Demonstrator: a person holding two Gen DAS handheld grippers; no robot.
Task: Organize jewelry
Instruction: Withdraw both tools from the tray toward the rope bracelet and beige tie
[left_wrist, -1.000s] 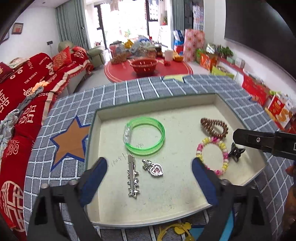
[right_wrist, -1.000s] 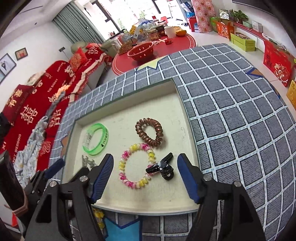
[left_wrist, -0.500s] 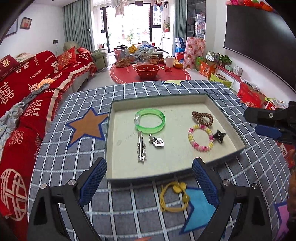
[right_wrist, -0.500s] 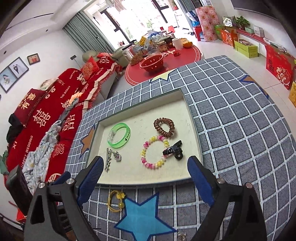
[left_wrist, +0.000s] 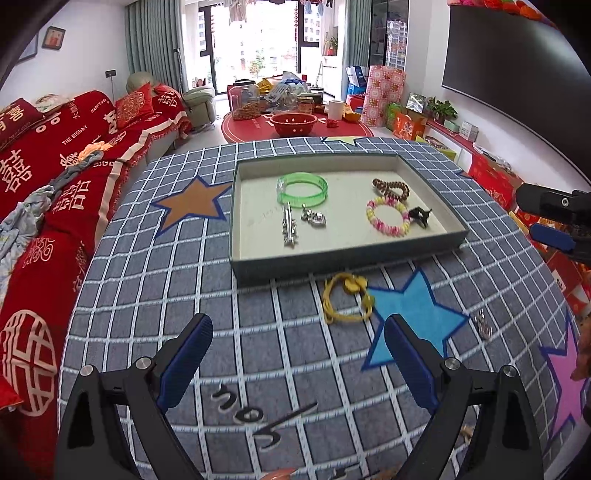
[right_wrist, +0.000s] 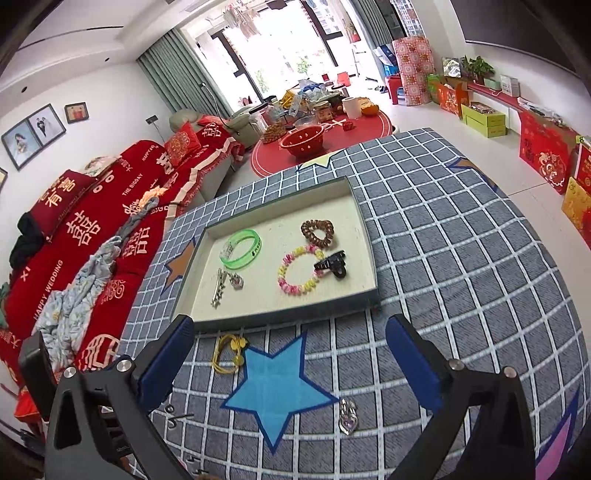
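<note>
A shallow tray (left_wrist: 343, 253) (right_wrist: 280, 318) on the checked tablecloth holds a green bangle (left_wrist: 302, 189) (right_wrist: 242, 248), a brown coil hair tie (left_wrist: 390, 187) (right_wrist: 317, 232), a pink and yellow bead bracelet (left_wrist: 388, 221) (right_wrist: 299, 274), a black claw clip (left_wrist: 420, 216) (right_wrist: 331, 265), a silver hairpin (left_wrist: 289, 226) (right_wrist: 218, 288) and a heart pendant (left_wrist: 314, 218) (right_wrist: 235, 280). A yellow hair tie (left_wrist: 345, 298) (right_wrist: 228, 352) and a silver pendant (left_wrist: 483, 325) (right_wrist: 348, 415) lie on the cloth in front of the tray. My left gripper (left_wrist: 298, 354) and right gripper (right_wrist: 290, 360) are open, empty, and above the cloth.
The round table has a grey checked cloth with a blue star (right_wrist: 275, 384) and an orange star (left_wrist: 190, 203). A red sofa (left_wrist: 44, 184) runs along the left. A red low table with a red basket (left_wrist: 293, 122) stands beyond.
Both grippers have pulled back and up from the tray. The yellow hair tie and silver pendant on the cloth have come into view.
</note>
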